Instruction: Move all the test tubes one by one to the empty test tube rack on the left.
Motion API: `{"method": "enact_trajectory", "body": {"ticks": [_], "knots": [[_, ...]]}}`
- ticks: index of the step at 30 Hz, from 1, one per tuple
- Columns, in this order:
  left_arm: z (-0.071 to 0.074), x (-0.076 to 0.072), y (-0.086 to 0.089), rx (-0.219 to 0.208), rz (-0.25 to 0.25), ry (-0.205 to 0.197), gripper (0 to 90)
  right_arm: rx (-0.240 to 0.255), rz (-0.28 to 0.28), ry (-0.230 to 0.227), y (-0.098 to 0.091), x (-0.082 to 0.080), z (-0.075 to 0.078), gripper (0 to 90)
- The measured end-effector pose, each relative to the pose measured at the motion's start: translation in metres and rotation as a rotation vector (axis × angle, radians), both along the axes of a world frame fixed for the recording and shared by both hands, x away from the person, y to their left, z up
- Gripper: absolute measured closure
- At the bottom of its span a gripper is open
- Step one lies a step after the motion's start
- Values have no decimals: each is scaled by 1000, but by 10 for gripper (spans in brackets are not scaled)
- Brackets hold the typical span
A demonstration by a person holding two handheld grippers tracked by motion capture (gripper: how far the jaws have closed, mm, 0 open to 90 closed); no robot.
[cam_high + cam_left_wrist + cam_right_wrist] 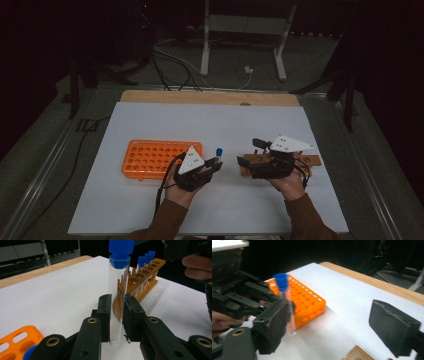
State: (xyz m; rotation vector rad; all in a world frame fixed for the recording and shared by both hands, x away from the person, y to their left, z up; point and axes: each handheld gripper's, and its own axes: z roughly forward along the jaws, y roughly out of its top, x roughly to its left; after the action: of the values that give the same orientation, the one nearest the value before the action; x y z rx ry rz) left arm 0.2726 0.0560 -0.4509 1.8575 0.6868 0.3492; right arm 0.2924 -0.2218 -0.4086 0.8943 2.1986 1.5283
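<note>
Landmark: the orange rack (161,158), a flat plastic tray pierced by rows of round holes, lying on a smooth white sheet (210,125) that covers most of a wooden table (210,96). Beyond the rack the sheet runs bare to its far edge, where a strip of light wood shows; on the near side a broad bare band reaches the sheet's front edge, crossed by the person's brown sleeves. Left of the rack a narrow white margin ends at the sheet's edge. Just off the rack's right end the left gripper (216,162) is clenched on a tube (117,295), clear, cylindrical and round-bottomed with a blue cap; the tube stands upright, its bottom hanging clear above the sheet, black ridged pads pressing its lower half from both sides. In the right gripper view the same tube (287,302) stands before the rack's near corner. Further right of the rack, past a gap of bare sheet, lies a wooden stand (280,162) with round holes and dowel posts; the left gripper view shows three more blue-capped tubes (146,260) standing at its far end. The right gripper (250,155) hovers over that stand's rack-side end, released: its matte black jaws stand wide apart with nothing between them.
</note>
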Motion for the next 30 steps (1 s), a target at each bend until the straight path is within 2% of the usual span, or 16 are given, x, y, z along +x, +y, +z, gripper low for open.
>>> {"method": "enact_trajectory", "body": {"ticks": [6, 9, 19, 30], "knots": [[1, -5, 9, 3, -5, -9, 779, -6, -52, 5, -14, 2, -2, 44], [2, -5, 14, 0, -11, -11, 779, -9, -67, 4, -20, 3, -2, 25], [10, -7, 27, -25, -36, -23, 778, -7, -126, 5, -46, 0, -4, 21], [13, -4, 49, -50, -2, -20, 778, 35, -198, -3, -76, -4, -2, 21]]}}
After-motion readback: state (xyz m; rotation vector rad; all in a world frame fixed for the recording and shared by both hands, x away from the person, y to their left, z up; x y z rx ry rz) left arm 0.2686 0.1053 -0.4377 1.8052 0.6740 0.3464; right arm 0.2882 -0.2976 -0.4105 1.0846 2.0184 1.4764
